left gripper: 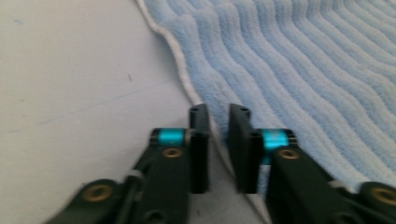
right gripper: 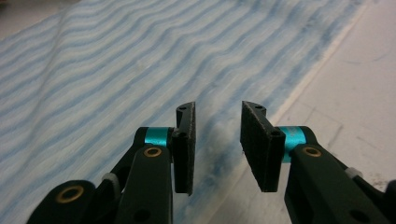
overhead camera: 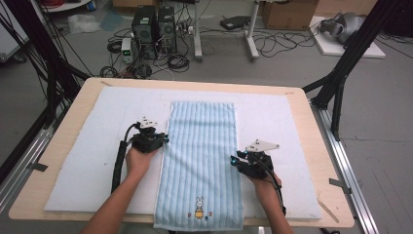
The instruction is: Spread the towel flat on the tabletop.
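A light blue striped towel (overhead camera: pixel 202 141) lies flat and lengthwise on the white mat (overhead camera: pixel 112 117), with a small rabbit picture (overhead camera: pixel 198 207) at its near end. My left gripper (overhead camera: pixel 164 139) sits at the towel's left edge. In the left gripper view (left gripper: pixel 218 112) its jaws stand a narrow gap apart, and the towel's (left gripper: pixel 303 70) white hem lies flat between them, unpinched. My right gripper (overhead camera: pixel 235 160) is at the towel's right edge. In the right gripper view (right gripper: pixel 218 109) its jaws are open over the towel's (right gripper: pixel 116 70) border, with nothing gripped.
The mat covers most of a wooden table (overhead camera: pixel 311 146). The towel's near end reaches the table's front edge. Black frame legs (overhead camera: pixel 341 73) stand at the table's far corners. Computers (overhead camera: pixel 153 29) and cables lie on the floor behind.
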Demonstrator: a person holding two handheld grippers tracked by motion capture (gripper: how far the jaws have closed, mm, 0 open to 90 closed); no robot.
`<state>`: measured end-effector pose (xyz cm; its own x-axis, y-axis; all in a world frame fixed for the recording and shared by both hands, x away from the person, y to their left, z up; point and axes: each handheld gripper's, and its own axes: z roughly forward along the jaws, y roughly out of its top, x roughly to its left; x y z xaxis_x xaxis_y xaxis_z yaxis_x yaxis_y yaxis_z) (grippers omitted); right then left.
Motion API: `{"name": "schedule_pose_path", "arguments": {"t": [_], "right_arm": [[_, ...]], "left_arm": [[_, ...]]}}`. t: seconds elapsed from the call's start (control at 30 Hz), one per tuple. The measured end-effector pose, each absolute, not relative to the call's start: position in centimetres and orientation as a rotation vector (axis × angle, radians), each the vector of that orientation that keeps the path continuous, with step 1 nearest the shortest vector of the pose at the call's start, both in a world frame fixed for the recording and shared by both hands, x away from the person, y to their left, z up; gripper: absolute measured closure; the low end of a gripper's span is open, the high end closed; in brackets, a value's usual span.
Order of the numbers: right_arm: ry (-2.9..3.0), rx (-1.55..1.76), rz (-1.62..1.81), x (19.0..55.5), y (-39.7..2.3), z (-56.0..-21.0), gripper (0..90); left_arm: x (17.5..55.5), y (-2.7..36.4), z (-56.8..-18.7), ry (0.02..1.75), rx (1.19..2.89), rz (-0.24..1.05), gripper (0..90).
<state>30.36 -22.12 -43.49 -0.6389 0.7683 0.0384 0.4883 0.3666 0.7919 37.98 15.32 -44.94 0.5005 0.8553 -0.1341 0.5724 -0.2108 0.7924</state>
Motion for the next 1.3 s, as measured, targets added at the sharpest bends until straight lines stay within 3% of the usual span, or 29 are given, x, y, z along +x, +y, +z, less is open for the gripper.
{"name": "schedule_pose_path", "arguments": {"t": [0.1, 0.4, 0.5, 0.63, 0.87, 1.03, 1.3], "right_arm": [[2.315, 1.083, 1.132, 29.8, -22.0, -43.8, 65.7], [2.314, 1.097, 1.154, 29.1, -22.3, -44.2, 63.3], [2.322, 1.078, 1.178, 28.8, -22.0, -44.0, 67.3], [2.352, 1.036, 1.185, 28.3, -21.6, -43.8, 75.6], [2.396, 1.037, 1.143, 28.4, -21.4, -44.6, 77.2], [2.412, 1.012, 1.097, 28.1, -21.2, -44.8, 77.5], [2.44, 0.968, 1.05, 27.2, -21.0, -44.5, 77.9]], "left_arm": [[37.5, 15.8, -44.5, 1.172, 1.899, 0.404, 57.4], [33.3, 16.6, -44.2, 1.049, 1.861, 0.312, 51.5], [31.8, 16.3, -44.6, 0.987, 1.893, 0.279, 58.1], [30.3, 15.7, -45.1, 0.904, 1.965, 0.24, 74.9], [29.2, 14.4, -45.1, 0.846, 2.043, 0.219, 76.4], [28.5, 14.8, -45.1, 0.835, 2.059, 0.226, 84.6], [27.6, 15.3, -45.1, 0.82, 2.077, 0.226, 89.2]]}}
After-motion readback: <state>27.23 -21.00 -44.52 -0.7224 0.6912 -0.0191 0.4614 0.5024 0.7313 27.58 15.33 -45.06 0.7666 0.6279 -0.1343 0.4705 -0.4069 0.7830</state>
